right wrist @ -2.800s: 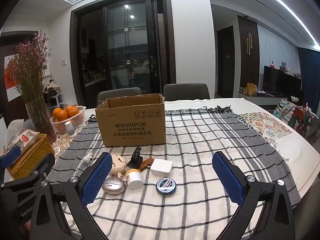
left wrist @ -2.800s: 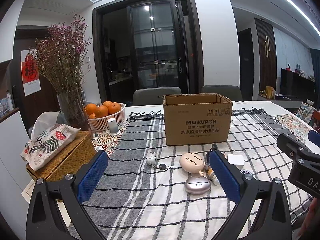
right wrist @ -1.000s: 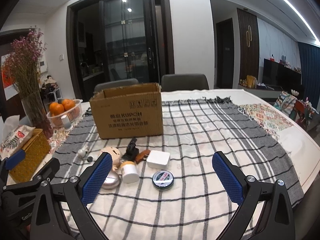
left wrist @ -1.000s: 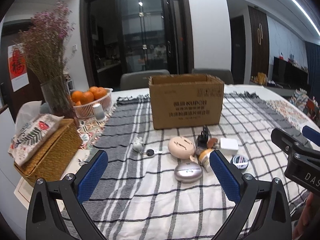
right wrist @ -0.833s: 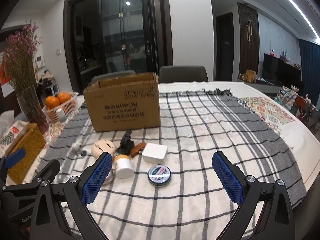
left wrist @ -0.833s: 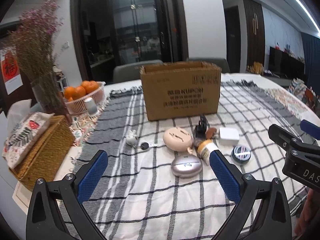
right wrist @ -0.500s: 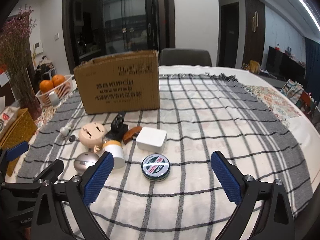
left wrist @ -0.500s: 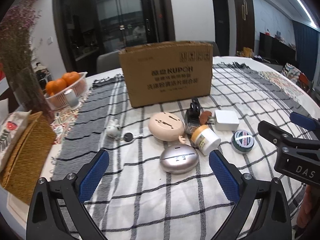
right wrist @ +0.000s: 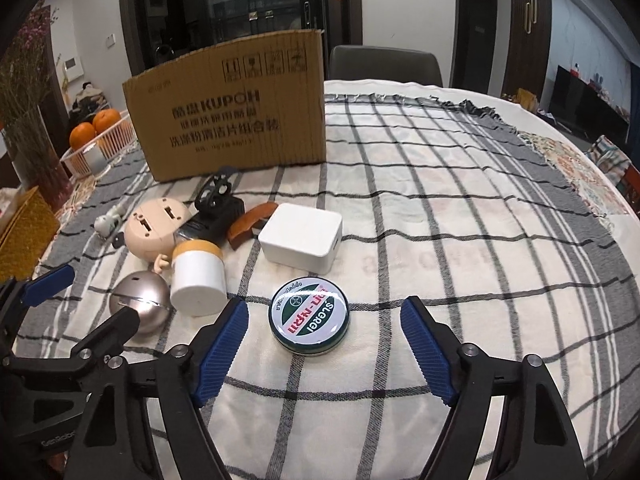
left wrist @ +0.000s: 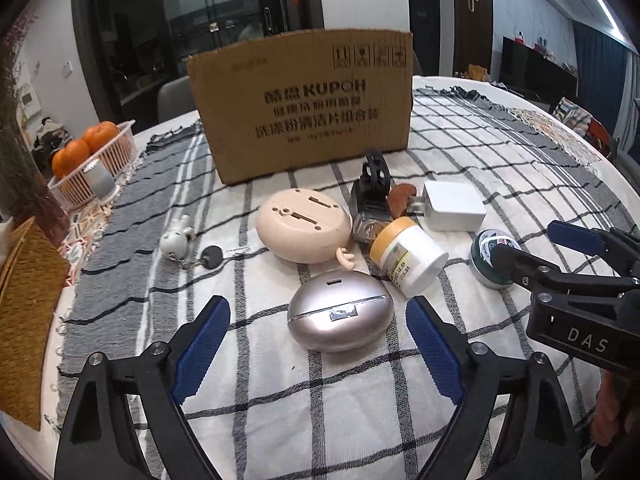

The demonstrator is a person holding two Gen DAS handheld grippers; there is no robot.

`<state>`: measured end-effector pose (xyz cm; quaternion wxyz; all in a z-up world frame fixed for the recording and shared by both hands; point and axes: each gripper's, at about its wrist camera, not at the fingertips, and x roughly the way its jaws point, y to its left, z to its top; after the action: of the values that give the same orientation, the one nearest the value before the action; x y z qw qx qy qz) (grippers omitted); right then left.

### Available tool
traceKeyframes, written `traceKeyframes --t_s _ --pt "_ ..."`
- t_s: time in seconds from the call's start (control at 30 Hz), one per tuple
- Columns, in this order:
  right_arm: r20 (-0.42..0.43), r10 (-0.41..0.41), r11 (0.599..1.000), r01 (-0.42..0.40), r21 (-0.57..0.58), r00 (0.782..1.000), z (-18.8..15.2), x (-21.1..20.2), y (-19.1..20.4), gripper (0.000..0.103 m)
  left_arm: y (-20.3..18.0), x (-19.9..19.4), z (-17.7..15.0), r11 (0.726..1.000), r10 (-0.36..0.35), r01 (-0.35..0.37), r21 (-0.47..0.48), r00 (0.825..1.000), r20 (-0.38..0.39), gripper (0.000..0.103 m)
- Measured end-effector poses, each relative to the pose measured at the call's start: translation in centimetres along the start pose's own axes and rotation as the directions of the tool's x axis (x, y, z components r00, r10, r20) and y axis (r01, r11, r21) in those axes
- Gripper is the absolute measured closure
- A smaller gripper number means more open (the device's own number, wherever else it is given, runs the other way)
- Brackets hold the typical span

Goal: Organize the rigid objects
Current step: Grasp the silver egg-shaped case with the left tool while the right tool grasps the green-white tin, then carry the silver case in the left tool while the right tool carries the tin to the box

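Small objects lie on a checked cloth in front of a cardboard box (left wrist: 304, 104) (right wrist: 232, 108). My left gripper (left wrist: 318, 354) hangs low over a silver oval case (left wrist: 340, 316); its jaws are closing, the case sits just ahead of the blue pads, untouched. My right gripper (right wrist: 324, 350) is closing too, around a round green tin (right wrist: 310, 320) with clear gaps on both sides. Behind lie a white jar with a yellow lid (left wrist: 408, 256) (right wrist: 198, 276), a beige round case (left wrist: 304, 226), a white cube (right wrist: 302, 236) and a black clip (left wrist: 374, 184).
A small rabbit keychain with a key (left wrist: 188, 246) lies to the left. A wicker box (left wrist: 24, 304), a vase of dried flowers (right wrist: 36, 152) and a basket of oranges (left wrist: 92, 160) stand at the left edge. Bare checked cloth (right wrist: 460, 208) stretches to the right.
Both grippers have come down and forward toward the objects, which now look much larger. Both pairs of jaws have narrowed, the right more than the left.
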<state>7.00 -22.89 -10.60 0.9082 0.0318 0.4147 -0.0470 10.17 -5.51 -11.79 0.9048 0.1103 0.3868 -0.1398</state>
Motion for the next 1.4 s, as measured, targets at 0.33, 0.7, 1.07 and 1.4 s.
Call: traceKeyframes --t_s 0.33,0.7,1.07,1.4 --pt "-0.041 0.006 1.000 -0.007 -0.021 0.999 0.0 2.0 0.5 0.033 0.0 2.4 -0.2 0.999 -0.048 0.048 0.004 0.997 -0.057 0.021" --pt "-0.066 0.041 0.999 -0.042 -0.016 0.997 0.1 3.0 1.2 0.046 0.3 3.7 -0.3 0.995 -0.101 0.099 -0.022 0.991 -0.088 0.038" --pt "-0.044 0.054 0.998 -0.055 -0.021 0.998 0.0 2.1 1.4 0.050 0.2 2.3 -0.1 0.995 -0.094 0.094 -0.021 0.994 -0.046 0.038" --pt "0.008 0.067 0.998 -0.067 -0.023 0.998 0.7 0.0 1.5 0.050 0.6 -0.3 0.9 0.996 -0.078 0.079 -0.028 0.997 0.028 0.038"
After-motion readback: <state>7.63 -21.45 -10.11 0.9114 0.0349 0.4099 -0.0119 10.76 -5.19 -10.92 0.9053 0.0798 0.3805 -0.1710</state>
